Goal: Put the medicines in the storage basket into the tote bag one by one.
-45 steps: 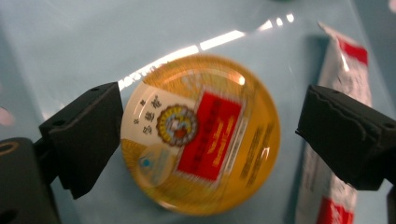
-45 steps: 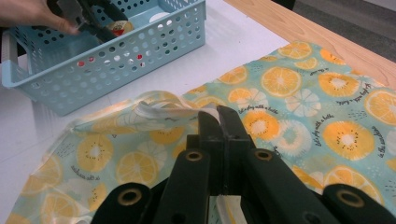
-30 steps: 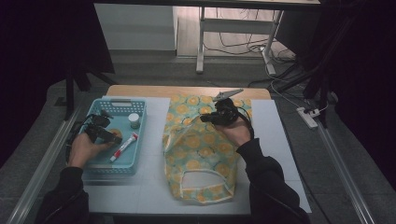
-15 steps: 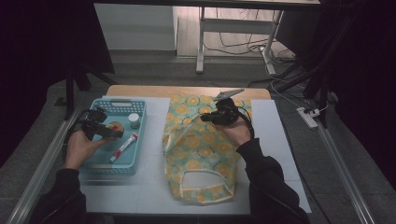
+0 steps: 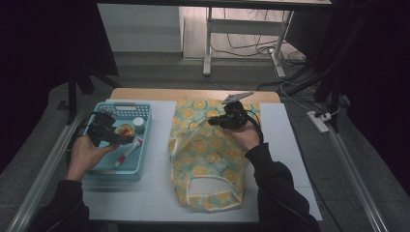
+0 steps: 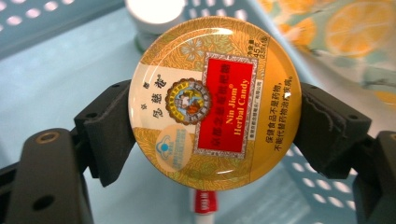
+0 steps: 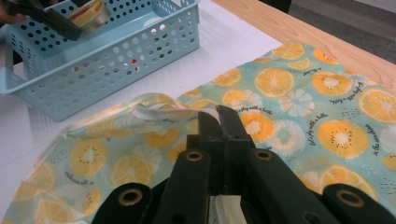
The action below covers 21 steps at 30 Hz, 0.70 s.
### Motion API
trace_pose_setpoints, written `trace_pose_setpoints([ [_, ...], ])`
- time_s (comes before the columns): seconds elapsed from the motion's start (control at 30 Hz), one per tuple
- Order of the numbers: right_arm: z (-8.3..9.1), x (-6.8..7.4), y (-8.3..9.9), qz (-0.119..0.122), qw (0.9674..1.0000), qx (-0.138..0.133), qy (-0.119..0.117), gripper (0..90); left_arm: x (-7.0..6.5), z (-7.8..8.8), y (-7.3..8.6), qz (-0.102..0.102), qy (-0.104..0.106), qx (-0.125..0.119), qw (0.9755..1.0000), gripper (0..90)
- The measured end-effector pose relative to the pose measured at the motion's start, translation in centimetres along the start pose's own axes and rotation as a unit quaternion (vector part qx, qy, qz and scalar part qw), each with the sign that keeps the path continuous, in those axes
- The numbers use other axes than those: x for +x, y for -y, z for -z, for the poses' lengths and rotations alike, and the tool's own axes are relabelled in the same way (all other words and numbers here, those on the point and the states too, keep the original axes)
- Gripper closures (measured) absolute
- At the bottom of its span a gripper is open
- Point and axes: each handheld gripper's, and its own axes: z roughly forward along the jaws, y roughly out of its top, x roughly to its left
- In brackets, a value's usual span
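Observation:
A round gold candy tin with a red label is clamped edge to edge between my left gripper's black pads. In the high view the tin hangs just above the blue basket, with my left gripper shut on it. My right gripper is shut on the white-hemmed edge of the orange-print fabric bag, holding that edge raised off the table. The bag lies flat at mid table, and my right gripper is over its upper part.
A white-capped bottle and a red-and-white tube lie in the basket. The basket's perforated wall stands left of the bag. A white mat covers the table; its wooden far edge shows behind.
My left gripper has risen out of the basket with the candy tin in it. The right gripper and the bag have stayed put.

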Motion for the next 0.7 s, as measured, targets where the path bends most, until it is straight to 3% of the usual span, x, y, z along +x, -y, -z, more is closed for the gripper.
trace_pose_setpoints([
  [0.23,0.0,-0.2,0.1,-0.001,1.0,-0.001,0.002,90.0,-1.4,0.4,-0.2,-0.015,0.022,-0.01,0.9996,20.1],
  [0.47,-0.1,-0.3,0.2,-0.003,1.0,-0.001,0.004,90.0,-3.7,0.6,-0.8,-0.046,0.032,-0.008,0.9984,20.2],
  [0.7,-0.1,-0.5,0.2,-0.004,1.0,-0.002,0.007,90.0,-5.8,0.7,-1.3,-0.064,0.051,-0.016,0.9965,20.1],
])
